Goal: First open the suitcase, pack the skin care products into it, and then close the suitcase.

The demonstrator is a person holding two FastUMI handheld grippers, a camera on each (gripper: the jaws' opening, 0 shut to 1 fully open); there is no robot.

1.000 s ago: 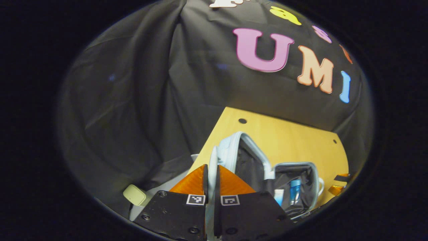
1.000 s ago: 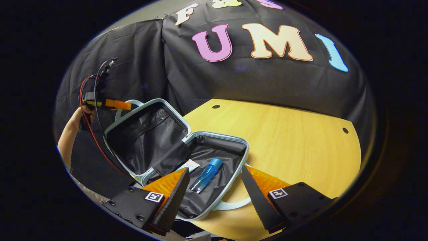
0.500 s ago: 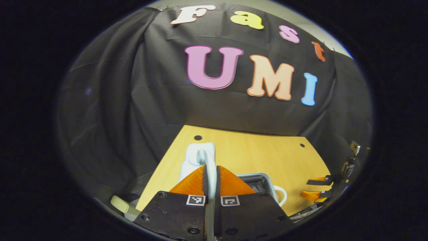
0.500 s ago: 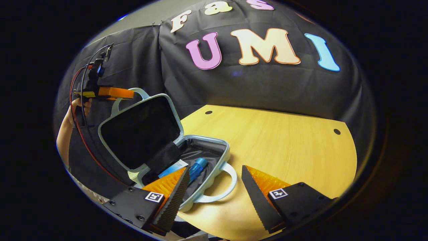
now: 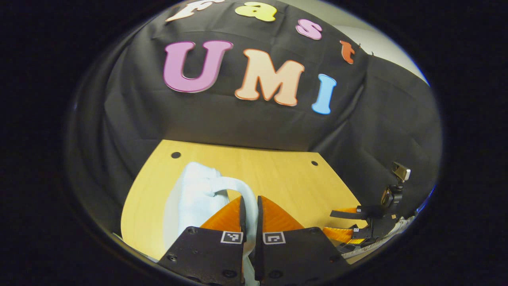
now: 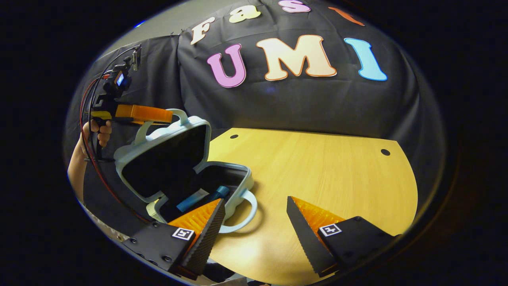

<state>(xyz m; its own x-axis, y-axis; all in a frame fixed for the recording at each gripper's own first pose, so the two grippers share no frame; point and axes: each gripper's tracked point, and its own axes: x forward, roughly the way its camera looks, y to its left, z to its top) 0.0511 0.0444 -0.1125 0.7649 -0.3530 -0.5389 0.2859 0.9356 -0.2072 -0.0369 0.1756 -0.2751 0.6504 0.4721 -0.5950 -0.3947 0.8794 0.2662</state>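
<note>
While the wooden table is spreading across the booth floor under both views, the pale blue suitcase is sitting at its left edge in the right gripper view, its lid standing partly lowered over the base. Inside the base, 2 blue skin care products are lying side by side, half hidden by the lid's shadow and by a near finger; any writing on them is too small to read. The left gripper is pinching the lid's handle between its 2 fingers, which are pressing close together on it; in the right gripper view the same tool is showing at the far left with a hand around its grip and red cables trailing. The right gripper is hovering near the base's handle, its fingers spread wide apart and holding nothing. Only small square markers are showing on the fingers' mounts.
</note>
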